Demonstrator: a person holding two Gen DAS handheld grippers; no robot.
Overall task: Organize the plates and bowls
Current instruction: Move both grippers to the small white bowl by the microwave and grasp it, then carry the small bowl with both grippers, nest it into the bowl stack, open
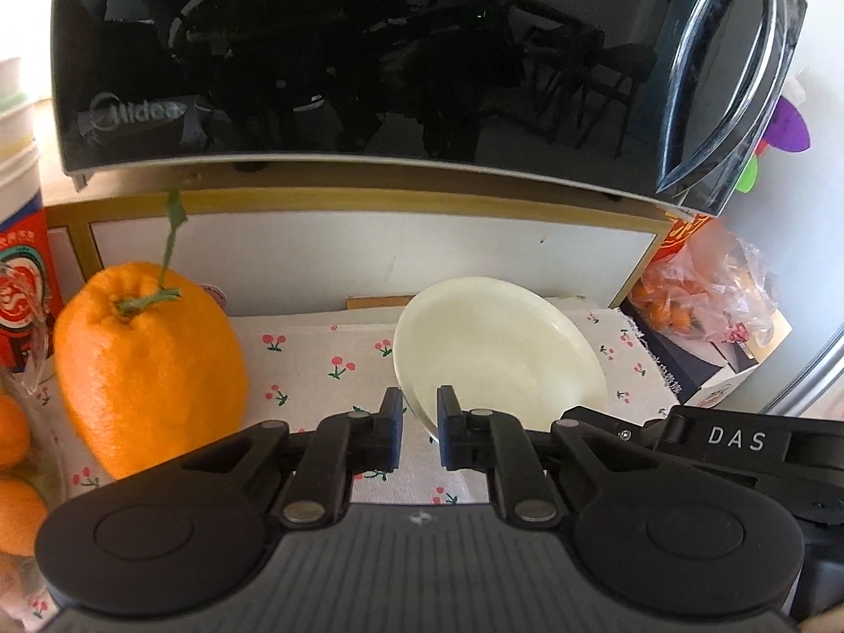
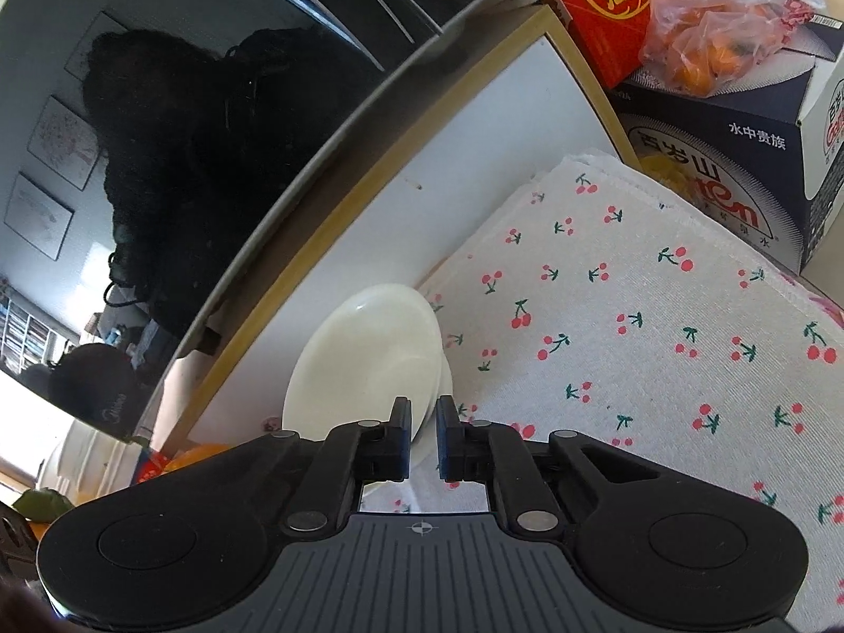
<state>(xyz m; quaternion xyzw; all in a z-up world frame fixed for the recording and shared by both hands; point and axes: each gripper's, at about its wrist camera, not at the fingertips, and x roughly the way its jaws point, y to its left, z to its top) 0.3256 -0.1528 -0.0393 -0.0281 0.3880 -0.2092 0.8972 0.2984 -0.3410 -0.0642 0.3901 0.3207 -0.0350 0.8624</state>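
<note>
A cream-white plate [image 1: 501, 353] lies on the cherry-print cloth [image 1: 327, 369] under a shelf. My left gripper [image 1: 420, 430] has its jaws closed around the plate's near rim. In the right wrist view the white plate [image 2: 364, 364] appears tilted, with a second white rim showing beneath it. My right gripper [image 2: 423, 438] has its jaws closed around that plate's near edge. The right gripper's black body [image 1: 738, 448] shows in the left wrist view at the right.
A large orange with a stem [image 1: 153, 369] stands left of the plate. A black microwave [image 1: 369, 53] sits on the shelf above. A bag of oranges [image 1: 701, 285] on a carton [image 2: 728, 169] is at the right. Smaller oranges [image 1: 16, 517] lie at the far left.
</note>
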